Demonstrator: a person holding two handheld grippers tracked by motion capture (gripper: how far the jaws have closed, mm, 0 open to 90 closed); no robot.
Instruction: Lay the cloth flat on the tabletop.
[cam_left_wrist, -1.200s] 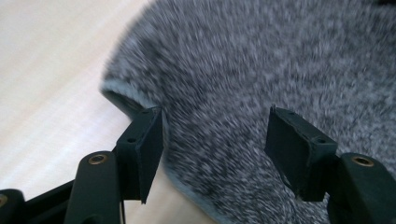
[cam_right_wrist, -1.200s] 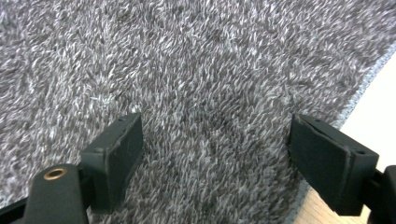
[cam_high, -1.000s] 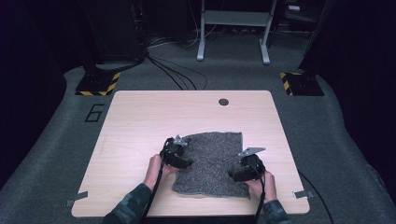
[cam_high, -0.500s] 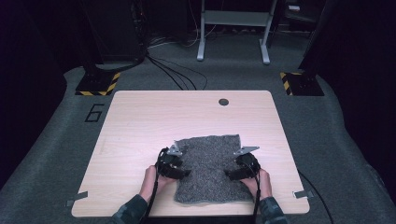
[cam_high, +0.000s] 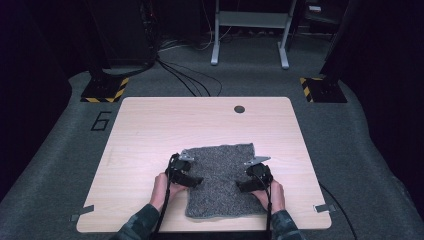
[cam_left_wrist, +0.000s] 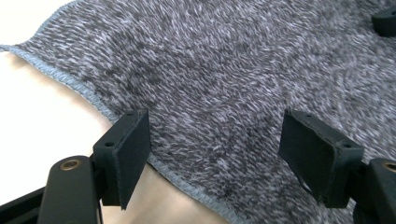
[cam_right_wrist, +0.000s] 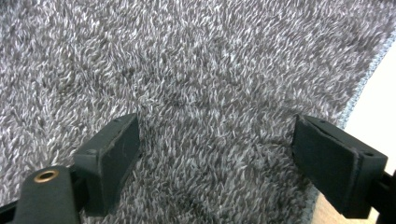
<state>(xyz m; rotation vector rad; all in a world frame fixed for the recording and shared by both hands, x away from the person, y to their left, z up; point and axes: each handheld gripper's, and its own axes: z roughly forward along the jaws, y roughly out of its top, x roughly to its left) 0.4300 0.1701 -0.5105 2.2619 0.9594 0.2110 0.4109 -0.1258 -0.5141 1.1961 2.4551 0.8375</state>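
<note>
Lying flat on the pale wooden table (cam_high: 150, 130), near its front edge — one speckled grey fleece cloth (cam_high: 220, 177). Left gripper (cam_high: 194, 181) and right gripper (cam_high: 243, 185) over its side edges, jaws wide, the left's having just opened further, nothing pinched. Spreading looks done — any fold remains.

A grey fuzzy cloth (cam_high: 220, 180) lies flat on the near half of a light wooden table (cam_high: 150, 135). The left gripper (cam_high: 192, 181) sits at the cloth's left edge and the right gripper (cam_high: 243, 186) at its right side, each held by a hand coming in from the near edge. A small dark round hole (cam_high: 239, 109) marks the table's far side.
</note>
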